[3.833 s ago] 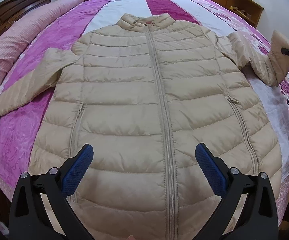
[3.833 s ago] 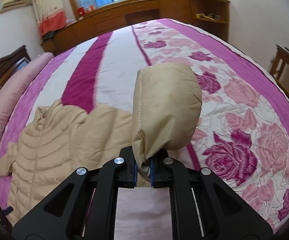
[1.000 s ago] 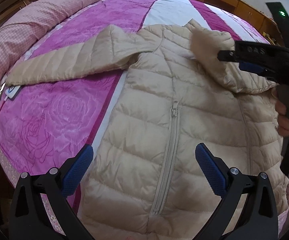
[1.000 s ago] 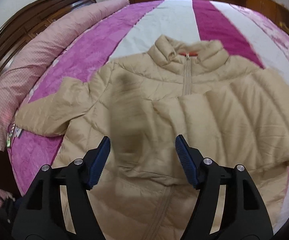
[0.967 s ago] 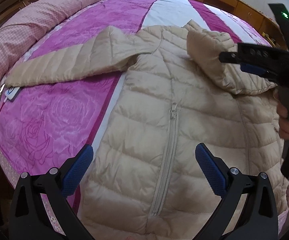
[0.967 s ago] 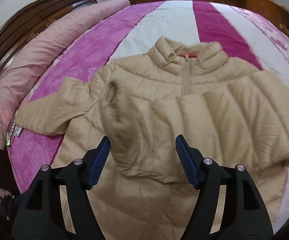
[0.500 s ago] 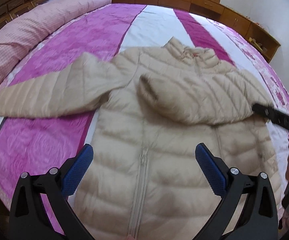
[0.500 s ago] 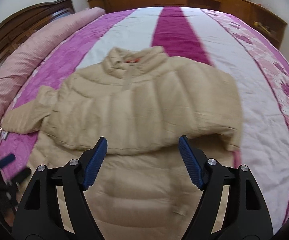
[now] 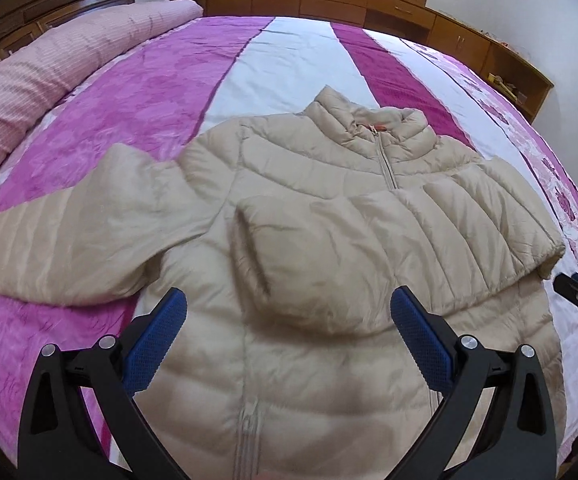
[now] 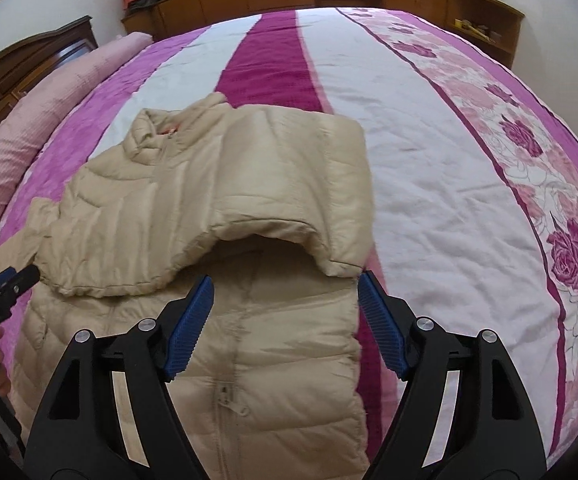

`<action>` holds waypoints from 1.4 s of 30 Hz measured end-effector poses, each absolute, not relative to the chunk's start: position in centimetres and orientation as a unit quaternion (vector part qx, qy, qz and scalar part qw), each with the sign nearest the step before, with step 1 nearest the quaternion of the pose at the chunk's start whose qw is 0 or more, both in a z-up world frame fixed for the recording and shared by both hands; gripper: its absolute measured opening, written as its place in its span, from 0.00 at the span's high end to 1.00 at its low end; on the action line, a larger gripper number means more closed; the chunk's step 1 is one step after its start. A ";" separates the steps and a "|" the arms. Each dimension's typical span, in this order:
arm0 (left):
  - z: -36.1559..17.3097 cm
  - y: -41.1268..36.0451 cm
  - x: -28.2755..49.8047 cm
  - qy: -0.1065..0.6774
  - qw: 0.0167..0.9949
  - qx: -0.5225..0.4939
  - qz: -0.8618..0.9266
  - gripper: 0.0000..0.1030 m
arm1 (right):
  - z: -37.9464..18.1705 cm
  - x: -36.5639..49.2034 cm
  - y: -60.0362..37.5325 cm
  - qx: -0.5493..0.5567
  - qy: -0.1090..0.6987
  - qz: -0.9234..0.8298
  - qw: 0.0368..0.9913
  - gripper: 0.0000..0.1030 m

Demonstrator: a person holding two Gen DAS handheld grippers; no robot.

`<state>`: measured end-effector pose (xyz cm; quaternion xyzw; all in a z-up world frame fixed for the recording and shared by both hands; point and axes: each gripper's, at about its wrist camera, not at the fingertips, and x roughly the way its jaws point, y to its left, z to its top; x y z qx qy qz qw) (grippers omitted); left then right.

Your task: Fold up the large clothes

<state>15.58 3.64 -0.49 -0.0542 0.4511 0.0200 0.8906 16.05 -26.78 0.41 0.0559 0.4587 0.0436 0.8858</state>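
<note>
Right sleeve (image 9: 389,240) now dropped across jacket (image 9: 309,380) chest | right tool (image 10: 283,322) just spread, empty | left tool (image 9: 287,338) spread, empty | left sleeve (image 9: 69,240) lies left, nearer left tool

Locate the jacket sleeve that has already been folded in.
In the left wrist view the folded sleeve lies across the chest of the beige jacket, just below the collar, its cuff pointing toward the other sleeve, which is spread out.

A bed (image 9: 297,56) with a striped purple-and-white quilt carries a beige puffer jacket (image 9: 329,240) (one sleeve folded across) and a rolled pink blanket (image 9: 49,68).
</note>
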 end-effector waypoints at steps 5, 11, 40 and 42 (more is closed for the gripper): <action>-2.0 3.2 17.4 0.470 0.881 -0.054 0.014 0.21 | -0.1 16.1 -27.3 0.058 0.462 0.039 0.884 0.28; -2.5 2.7 18.2 0.467 0.883 -0.045 -0.001 0.76 | -0.5 16.4 -27.6 0.056 0.461 0.035 0.885 0.28; -4.7 7.9 23.6 0.464 0.883 -0.003 0.068 0.40 | -5.8 23.9 -27.6 0.062 0.479 -0.001 0.875 0.28; -4.3 8.1 23.2 0.461 0.884 -0.007 0.071 0.29 | -5.8 23.8 -27.8 0.067 0.477 0.000 0.876 0.28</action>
